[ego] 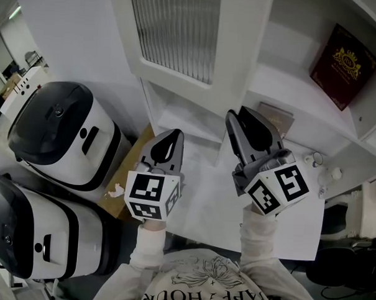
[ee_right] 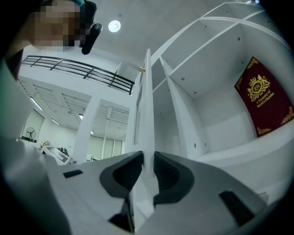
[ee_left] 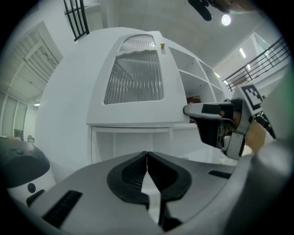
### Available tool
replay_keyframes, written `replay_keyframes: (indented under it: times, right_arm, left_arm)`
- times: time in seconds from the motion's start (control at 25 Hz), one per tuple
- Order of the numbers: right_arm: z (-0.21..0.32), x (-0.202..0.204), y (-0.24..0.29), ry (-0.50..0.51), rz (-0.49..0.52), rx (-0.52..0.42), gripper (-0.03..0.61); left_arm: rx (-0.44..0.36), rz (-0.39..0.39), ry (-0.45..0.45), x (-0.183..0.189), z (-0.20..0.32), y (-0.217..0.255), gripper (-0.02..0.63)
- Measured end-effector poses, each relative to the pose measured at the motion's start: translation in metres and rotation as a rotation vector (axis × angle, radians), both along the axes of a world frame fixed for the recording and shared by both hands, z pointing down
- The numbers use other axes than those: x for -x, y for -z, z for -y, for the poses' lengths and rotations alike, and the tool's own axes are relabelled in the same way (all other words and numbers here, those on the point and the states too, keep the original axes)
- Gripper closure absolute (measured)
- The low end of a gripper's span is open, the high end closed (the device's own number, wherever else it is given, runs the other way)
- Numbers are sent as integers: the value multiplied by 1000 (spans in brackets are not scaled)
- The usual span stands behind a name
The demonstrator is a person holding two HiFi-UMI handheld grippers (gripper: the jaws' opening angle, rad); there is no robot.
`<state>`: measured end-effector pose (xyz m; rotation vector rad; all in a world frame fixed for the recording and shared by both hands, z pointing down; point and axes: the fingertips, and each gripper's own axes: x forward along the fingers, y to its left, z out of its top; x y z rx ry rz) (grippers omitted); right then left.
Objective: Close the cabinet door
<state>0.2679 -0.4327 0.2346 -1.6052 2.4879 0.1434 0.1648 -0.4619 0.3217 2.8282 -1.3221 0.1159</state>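
White cabinet door [ee_right: 148,105] sat pinched by its edge in your right gripper [ee_right: 146,160], left gripper [ee_left: 147,158] closed on nothing; swinging it home looked next.

Open shelf [ego: 290,88] beside cabinet door [ego: 174,27]

**Reporter:** What colours filled the frame?

**Photographer:** Mostly white. The cabinet door [ego: 174,34] was white around a pane of ribbed, grey-streaked glass, and the shelves [ego: 302,98] were white too.

**Reporter:** Anything darker?

**Photographer:** A maroon book [ego: 341,60] bore a gold crest and gold corner ornaments. The upper cooker [ego: 64,131] and the lower cooker [ego: 29,232] were white with black lids, beside a strip of brown tabletop [ego: 121,174].

**Reporter:** And the tools?

**Photographer:** The left gripper [ego: 174,136] and the right gripper [ego: 234,117] were grey with black ribbed pads. Each carried black-and-white square markers. The sleeves [ego: 149,244] were cream.
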Motion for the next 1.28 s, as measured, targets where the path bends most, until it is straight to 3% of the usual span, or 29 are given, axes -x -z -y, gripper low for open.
replay_keyframes:
  times: [0.48,1.28]
  right_arm:
    - [15,-17,-1,-45,9,-17,486]
    - [37,-36,-1,-237,-37,-40,489]
  left_arm:
    - [20,6,14,-7,12,-10,609]
    - [34,18,-2,-18,27,-16,609]
